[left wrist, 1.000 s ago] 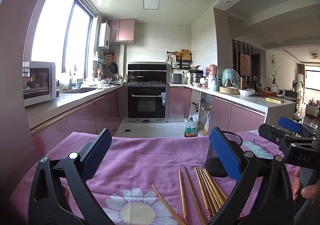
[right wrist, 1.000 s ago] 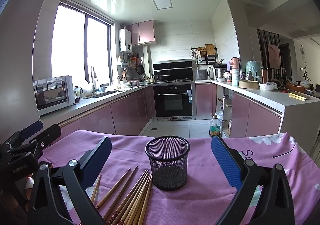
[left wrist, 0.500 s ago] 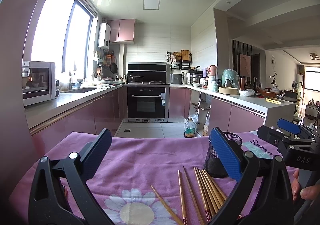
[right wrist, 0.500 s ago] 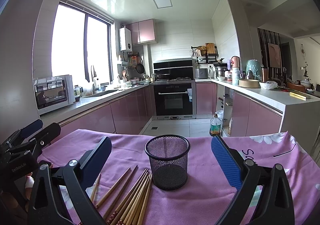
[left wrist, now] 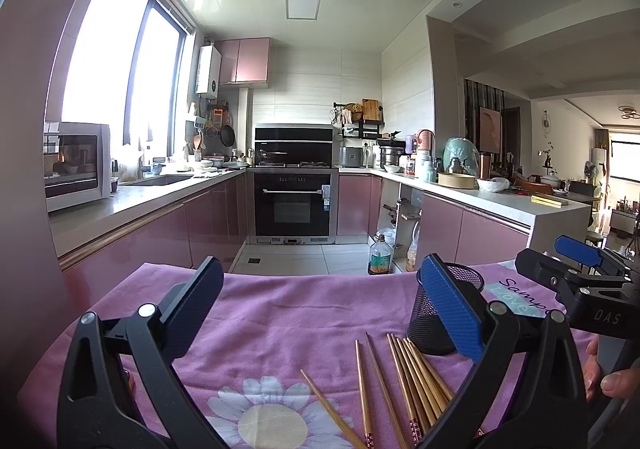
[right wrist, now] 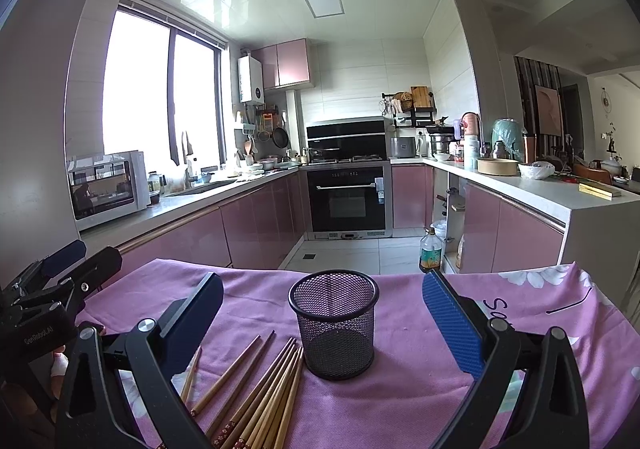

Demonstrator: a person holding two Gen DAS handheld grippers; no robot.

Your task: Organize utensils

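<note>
Left gripper (left wrist: 320,305) and right gripper (right wrist: 322,309), each with blue-padded black fingers, both hover with jaws spread wide and nothing between them, above a table draped in a pink floral cloth (right wrist: 400,389). A round black wire-mesh cup (right wrist: 334,323) stands upright on the cloth. Loose wooden chopsticks with patterned red ends (right wrist: 260,393) lie fanned just left of the cup, the nearest ones reaching its base.

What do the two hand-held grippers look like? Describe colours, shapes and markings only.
Both are black plastic frames with silver pivot bolts and flat, blue textured pads. The left hand-held gripper reads "GenRobot.AI" on its body; the right hand-held gripper reads "DAS".
</note>
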